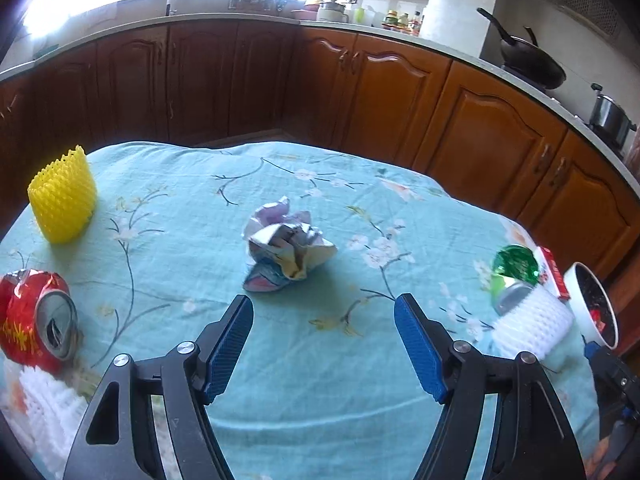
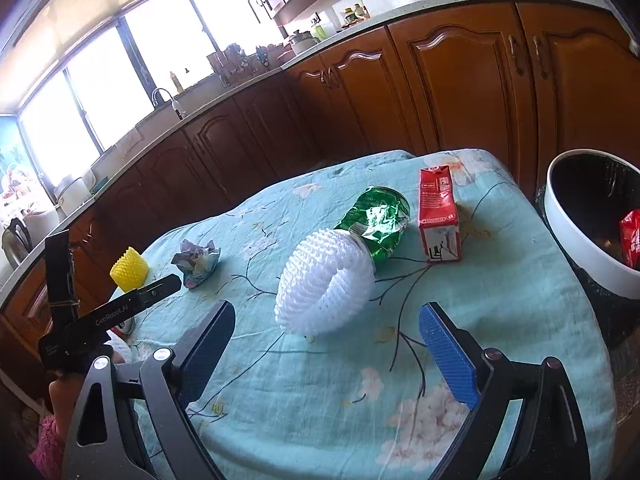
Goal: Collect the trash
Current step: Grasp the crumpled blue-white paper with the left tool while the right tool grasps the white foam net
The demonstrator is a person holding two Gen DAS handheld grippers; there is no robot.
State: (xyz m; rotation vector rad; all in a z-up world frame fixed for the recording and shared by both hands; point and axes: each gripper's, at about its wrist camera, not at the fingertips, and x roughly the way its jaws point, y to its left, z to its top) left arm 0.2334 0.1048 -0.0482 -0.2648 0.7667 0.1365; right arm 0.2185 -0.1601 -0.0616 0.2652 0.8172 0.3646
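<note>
Right wrist view: the right gripper (image 2: 326, 340), fingers spread and empty, faces the white foam mesh sleeve (image 2: 326, 284) straight ahead on the teal floral tablecloth (image 2: 320, 412), mouth toward it; the left gripper (image 1: 324, 340), also spread and empty, faces the crumpled paper wad (image 1: 286, 248).

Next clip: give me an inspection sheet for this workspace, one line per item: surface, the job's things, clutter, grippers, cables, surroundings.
Surface: table under a wrinkled teal floral tablecloth.
Job's things: crumpled paper wrapper mid-table; crushed red drink can lying on its side; crushed green can on its side with a white foam net sleeve at its near end; upright red and white carton beside it; yellow foam net sleeve standing at the far left; second white foam net near the red can.
Bin: white-rimmed trash bin with black liner off the table's right edge, red wrapper inside.
Clutter: nothing seen.
Grippers: left gripper and right gripper open, empty.
Cables: nothing seen.
Surroundings: wooden kitchen cabinets, countertop, windows.
</note>
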